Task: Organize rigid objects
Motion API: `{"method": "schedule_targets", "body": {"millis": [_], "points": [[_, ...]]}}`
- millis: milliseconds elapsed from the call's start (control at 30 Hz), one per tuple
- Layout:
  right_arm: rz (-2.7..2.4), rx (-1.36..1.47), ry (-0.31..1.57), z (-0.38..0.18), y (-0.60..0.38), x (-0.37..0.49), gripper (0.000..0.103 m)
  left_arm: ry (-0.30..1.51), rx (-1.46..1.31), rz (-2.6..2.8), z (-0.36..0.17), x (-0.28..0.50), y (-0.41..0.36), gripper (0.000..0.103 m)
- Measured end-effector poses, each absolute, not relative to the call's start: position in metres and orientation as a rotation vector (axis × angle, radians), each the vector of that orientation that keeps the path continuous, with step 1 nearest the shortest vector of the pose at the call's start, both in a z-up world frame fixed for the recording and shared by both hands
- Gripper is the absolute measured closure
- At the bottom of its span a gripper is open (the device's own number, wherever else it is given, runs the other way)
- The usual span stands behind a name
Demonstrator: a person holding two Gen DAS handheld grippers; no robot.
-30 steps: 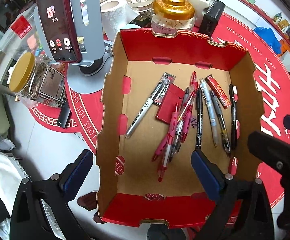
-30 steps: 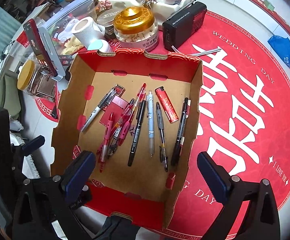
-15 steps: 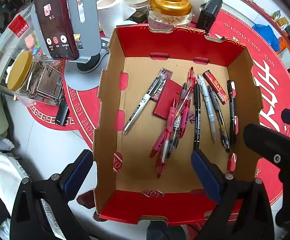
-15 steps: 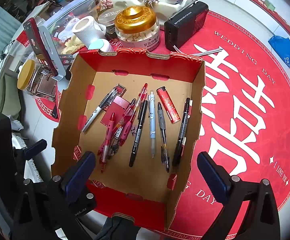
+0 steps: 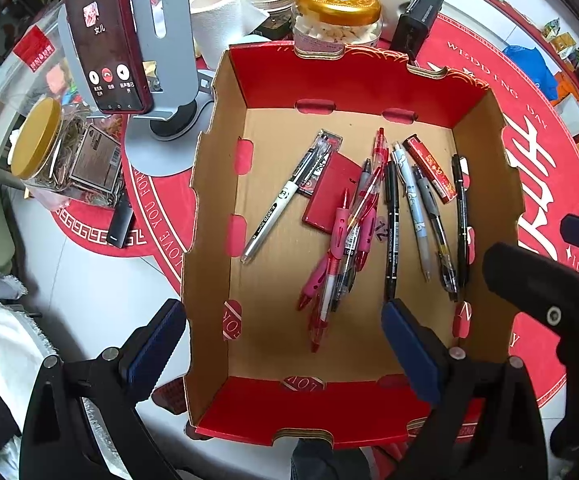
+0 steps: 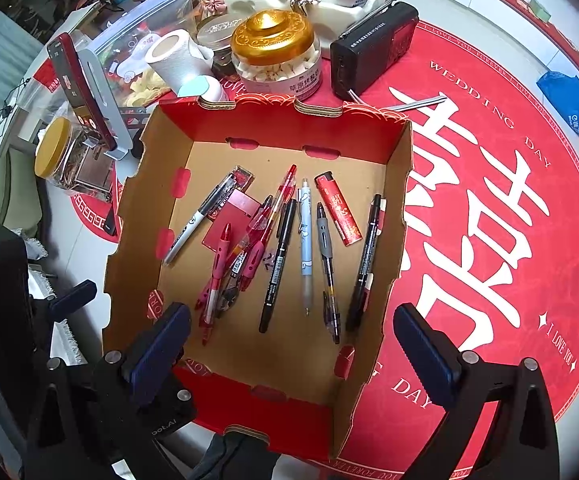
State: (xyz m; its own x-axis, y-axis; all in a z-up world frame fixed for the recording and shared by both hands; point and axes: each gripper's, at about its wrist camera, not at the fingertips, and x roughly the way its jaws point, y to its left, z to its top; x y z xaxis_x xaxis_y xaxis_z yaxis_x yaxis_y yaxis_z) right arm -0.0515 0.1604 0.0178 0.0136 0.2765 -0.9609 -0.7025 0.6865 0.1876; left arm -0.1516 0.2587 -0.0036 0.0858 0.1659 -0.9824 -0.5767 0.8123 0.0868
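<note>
A red and brown cardboard box (image 5: pixel 209 216) (image 6: pixel 399 216) holds several pens, a white marker (image 5: pixel 279 204) (image 6: pixel 195 220), a red lighter (image 5: pixel 431 168) (image 6: pixel 338 209) and a flat red card (image 5: pixel 329 196) (image 6: pixel 231 220). My left gripper (image 5: pixel 283 340) is open and empty above the box's near left corner. My right gripper (image 6: pixel 291 346) is open and empty above the box's near edge; its body (image 5: pixel 549 304) shows at the right of the left wrist view.
Behind the box stand a gold-lidded jar (image 5: pixel 337 12) (image 6: pixel 277 54), a paper roll (image 6: pixel 177 60), a black radio (image 6: pixel 373 46) and a phone on a grey stand (image 5: pixel 105 36) (image 6: pixel 77 88). A yellow-lidded jar (image 5: pixel 61 156) (image 6: pixel 69 160) lies at the left. A red round mat (image 6: pixel 489 200) covers the table.
Both grippers have risen and drawn back a little; the box sits slightly farther off in both views. Nothing in the box has moved.
</note>
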Motion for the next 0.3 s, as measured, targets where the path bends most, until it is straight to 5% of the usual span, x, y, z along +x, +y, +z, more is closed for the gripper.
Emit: {"method": "schedule_targets", "body": {"millis": [300], "points": [[0.793, -0.393, 1.356, 0.0177, 0.1607, -0.0514, 0.001, 1.374, -0.364, 0.586, -0.0035, -0.1547, 0.2603, 0.004]]}}
